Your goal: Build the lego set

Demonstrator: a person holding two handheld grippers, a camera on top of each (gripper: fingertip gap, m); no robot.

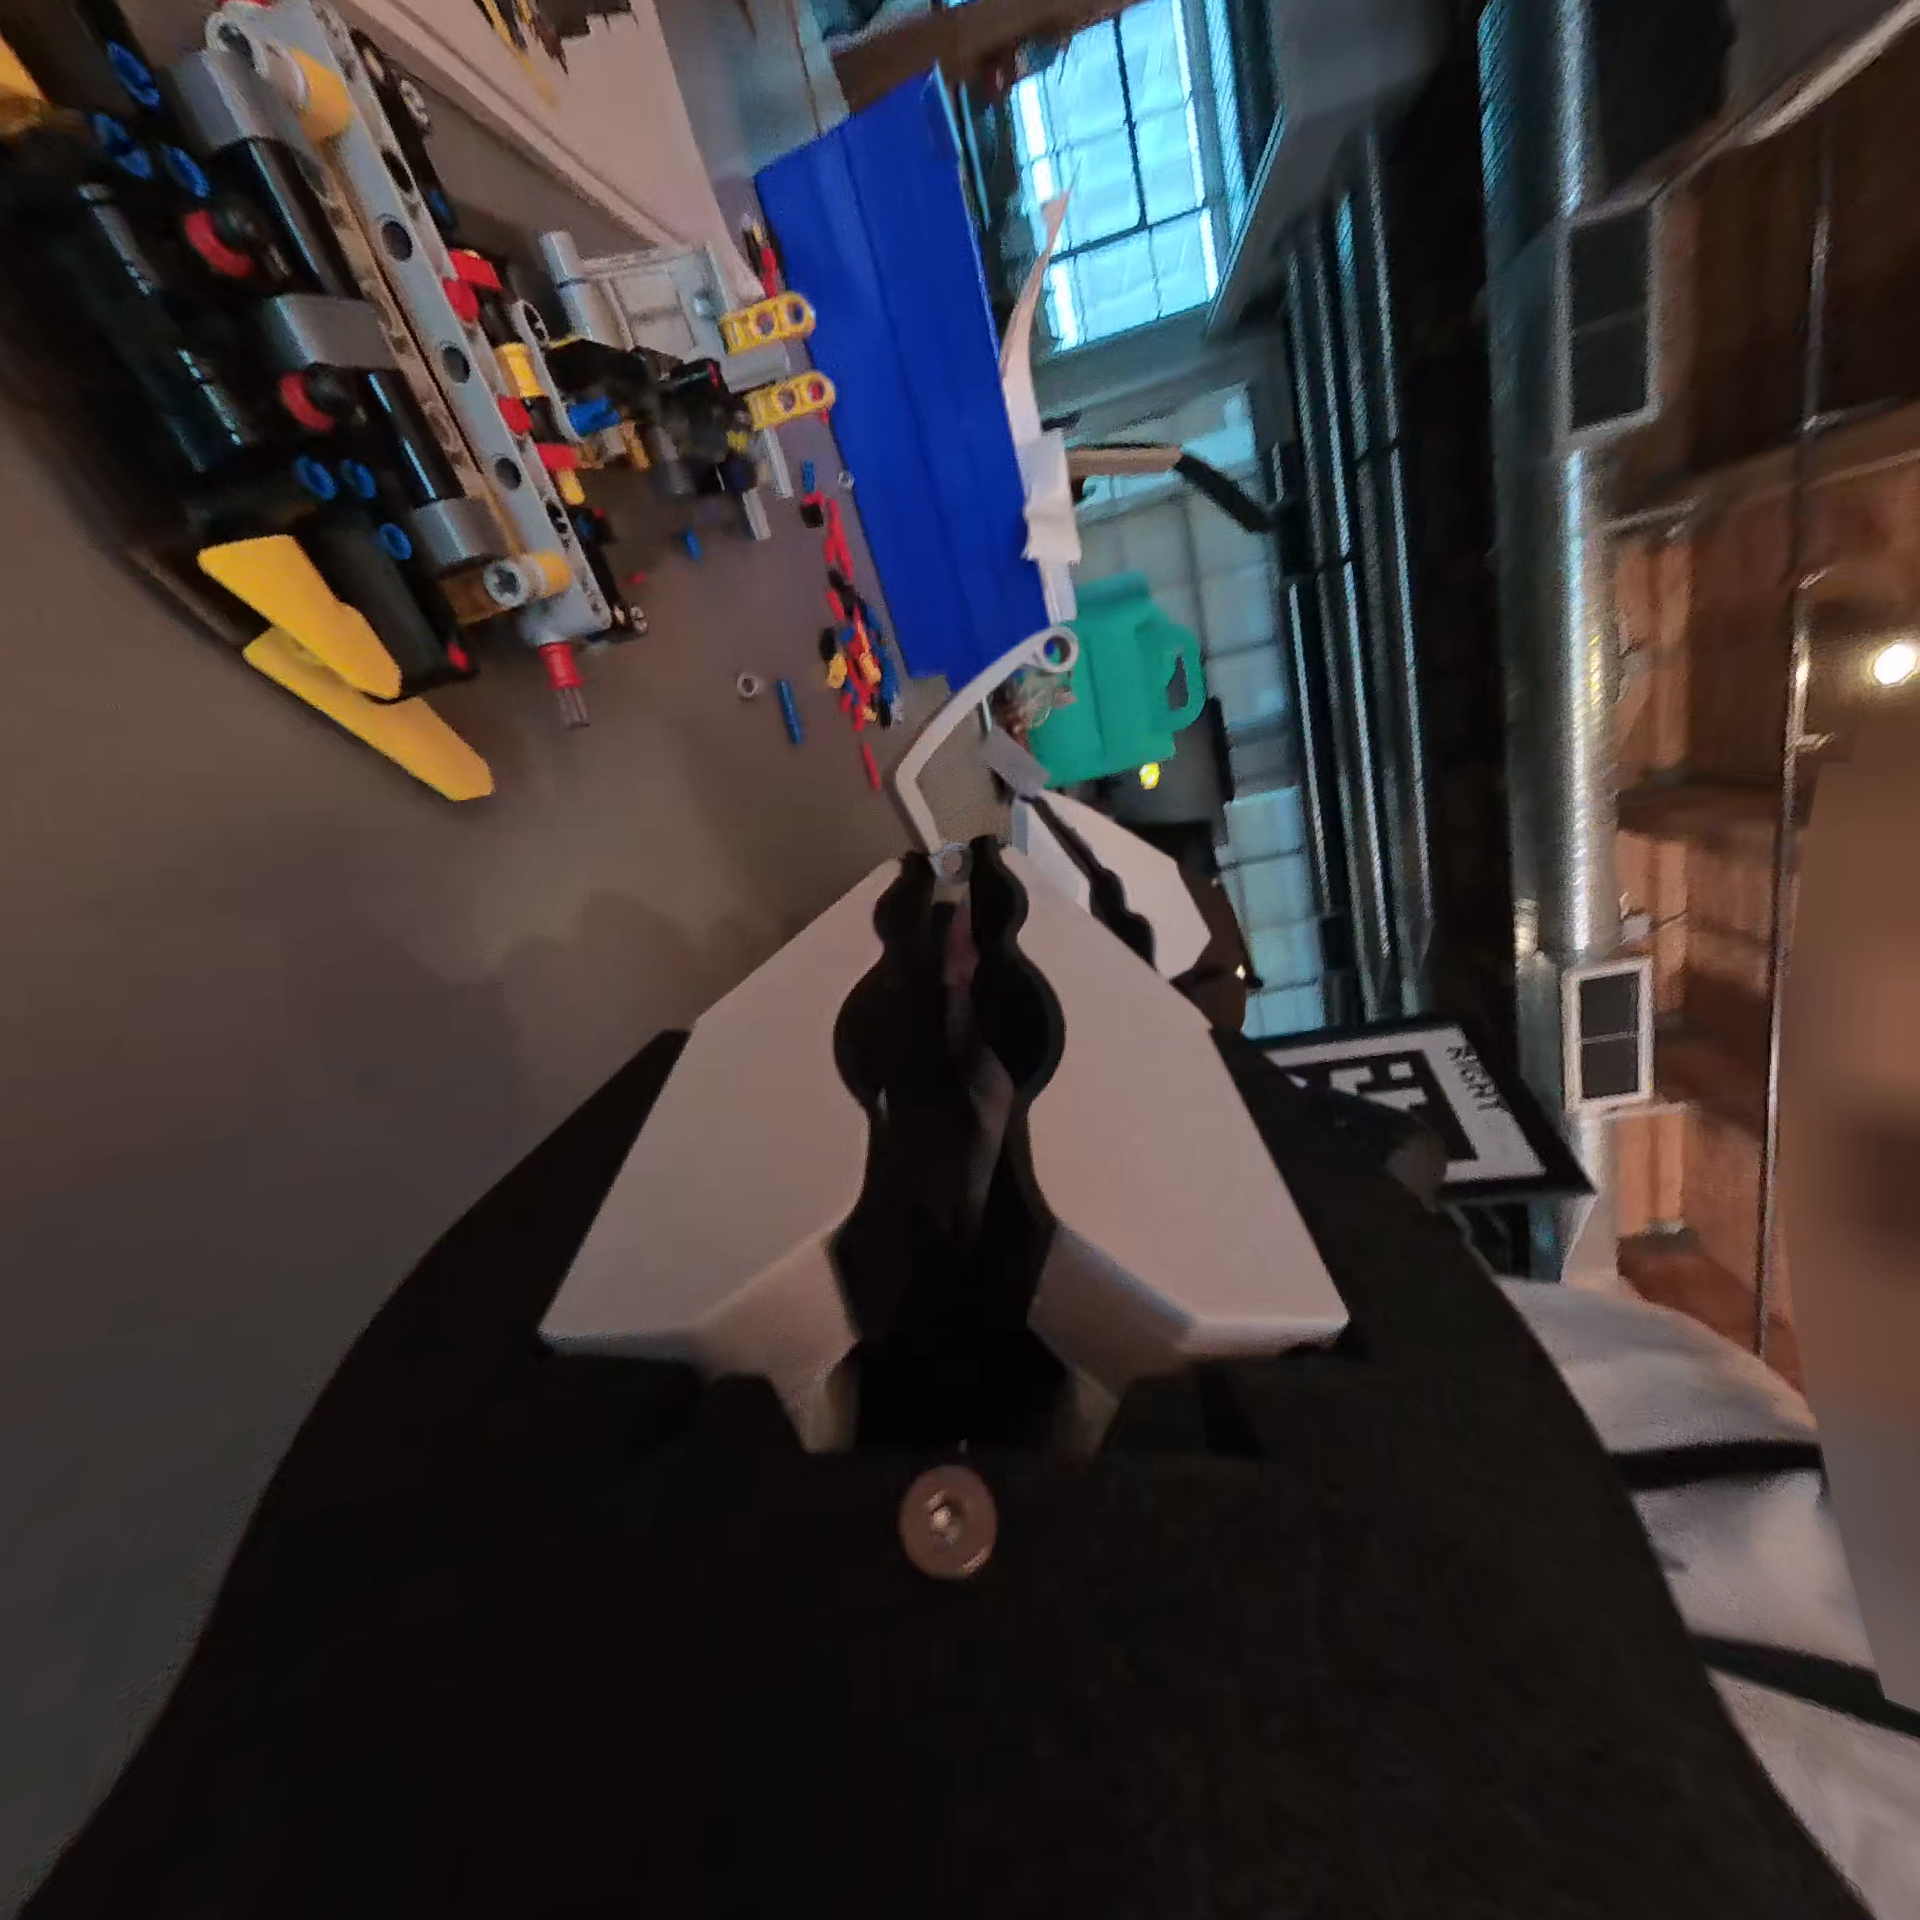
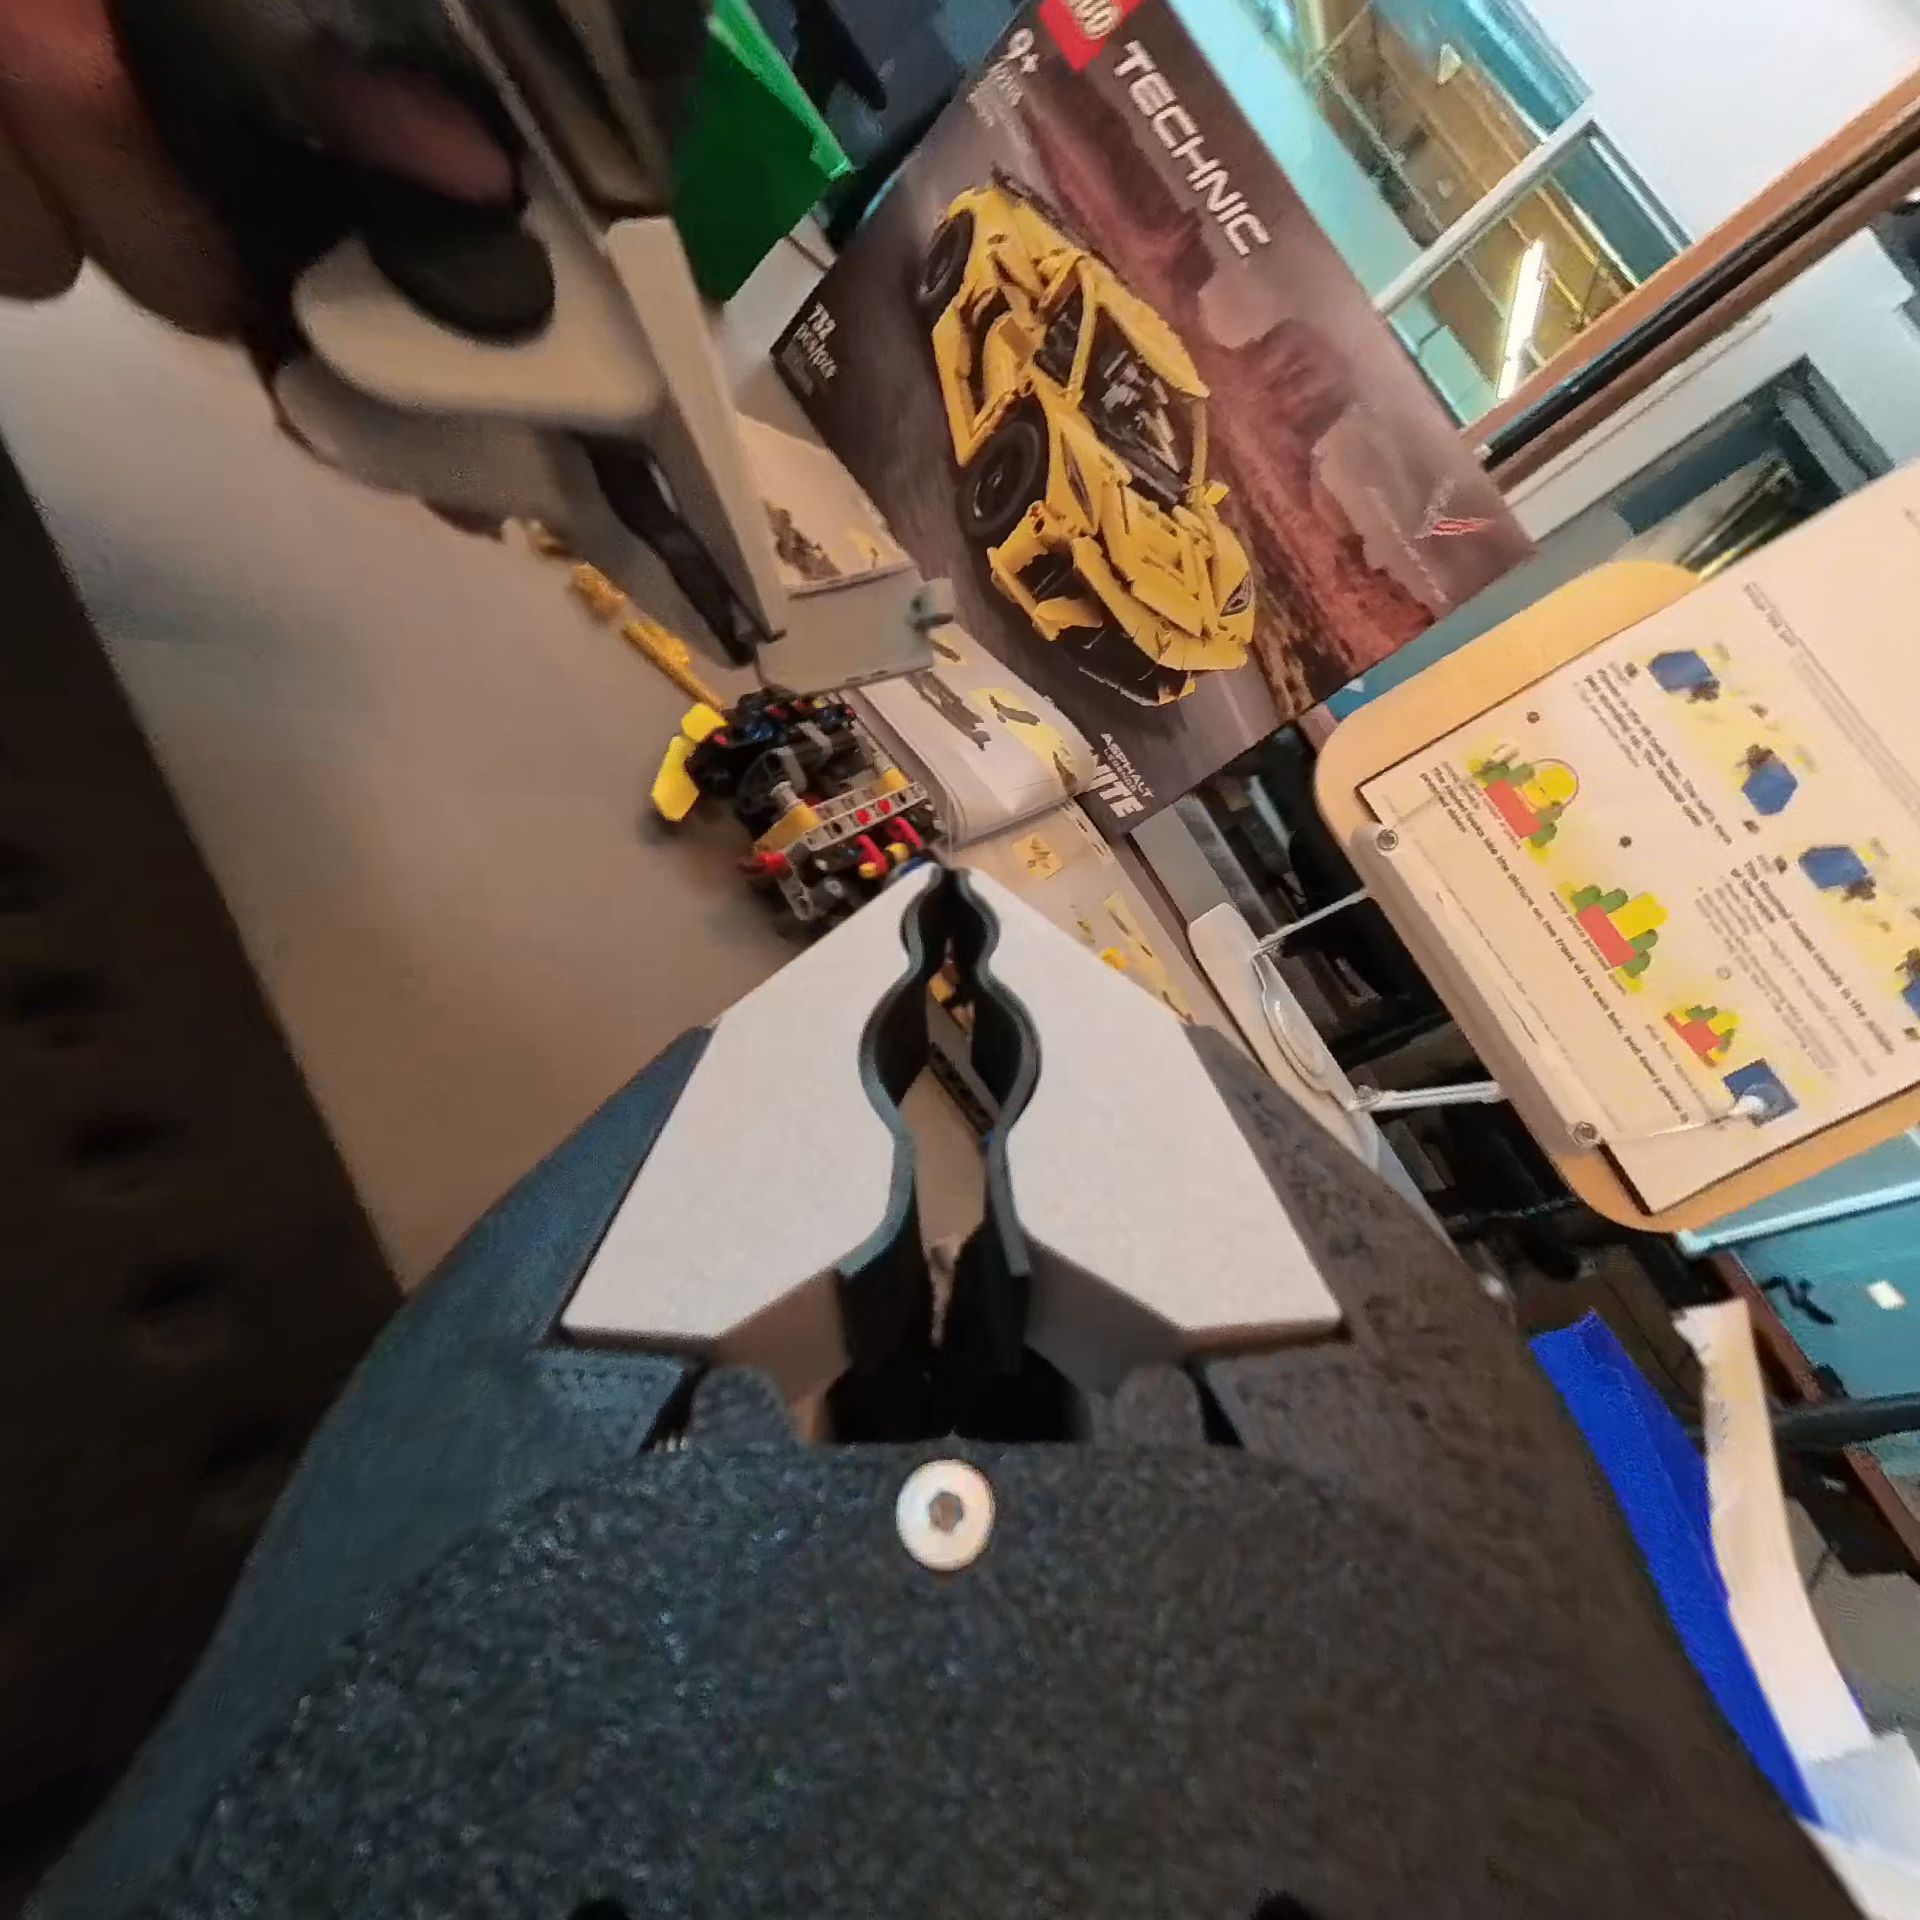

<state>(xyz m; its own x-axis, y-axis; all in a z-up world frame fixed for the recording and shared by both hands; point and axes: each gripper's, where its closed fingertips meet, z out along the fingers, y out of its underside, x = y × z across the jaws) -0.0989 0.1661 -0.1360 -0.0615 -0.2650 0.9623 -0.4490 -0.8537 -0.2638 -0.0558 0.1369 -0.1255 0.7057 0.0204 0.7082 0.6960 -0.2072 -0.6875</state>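
My left gripper (image 1: 954,864) is shut on one end of a thin light grey curved lego piece (image 1: 971,717), which sticks out forward above the table. The partly built black, grey and yellow model (image 1: 364,364) lies on the grey table (image 1: 312,935) at upper left. In the right wrist view my right gripper (image 2: 942,883) has its jaws together with nothing showing between the tips. The model (image 2: 800,800) lies just beyond them. The left gripper (image 2: 582,343) shows blurred at upper left. The right gripper's fingers (image 1: 1112,894) appear beside the curved piece, with a small grey part (image 1: 1013,771) at their tip; whether it is held I cannot tell.
Several loose red, blue and black parts (image 1: 852,644) lie beside a blue box (image 1: 904,364), with a green container (image 1: 1122,675) past them. The set's box (image 2: 1143,416) stands behind the model, an open booklet (image 2: 987,748) lies in front of it, and an instruction board (image 2: 1662,883) is at right. About 6 cm separates my left fingertips from my right.
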